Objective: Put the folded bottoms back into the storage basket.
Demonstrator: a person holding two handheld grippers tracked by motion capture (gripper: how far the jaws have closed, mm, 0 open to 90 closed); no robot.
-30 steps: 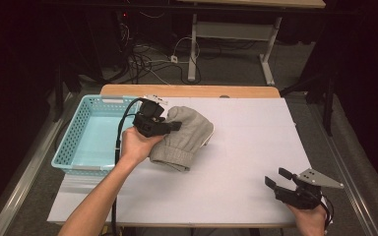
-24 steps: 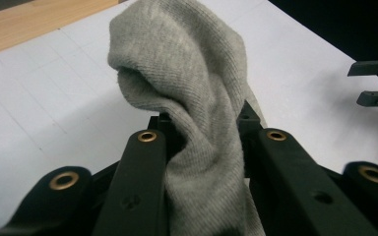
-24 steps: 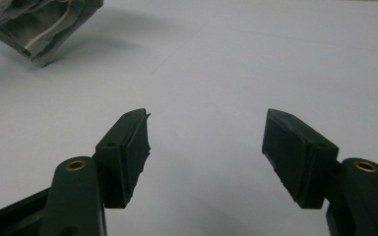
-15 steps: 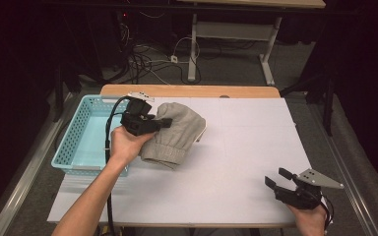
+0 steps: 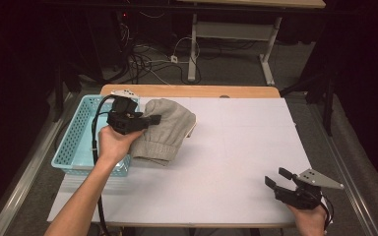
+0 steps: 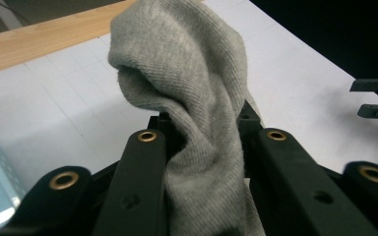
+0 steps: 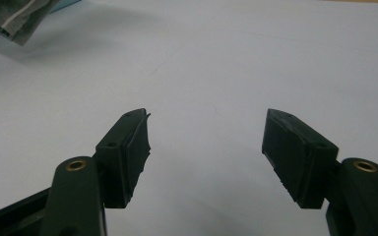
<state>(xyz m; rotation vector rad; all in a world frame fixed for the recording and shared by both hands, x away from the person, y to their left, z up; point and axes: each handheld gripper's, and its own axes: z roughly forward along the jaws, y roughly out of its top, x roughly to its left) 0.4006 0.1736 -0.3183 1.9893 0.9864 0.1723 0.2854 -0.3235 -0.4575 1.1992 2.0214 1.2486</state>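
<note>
Clearly bunched, the grey knit garment point(image 6: 197, 98) hangs clamped in the left gripper point(image 5: 150, 120); right gripper point(image 5: 278, 179) gapes.

light: bright on table point(image 5: 236, 147), dark surround | shadows: soft | focus: near claw arms blurred

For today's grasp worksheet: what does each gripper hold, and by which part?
Left gripper pinches a bunched fold of the grey garment; right gripper holds nothing.
</note>
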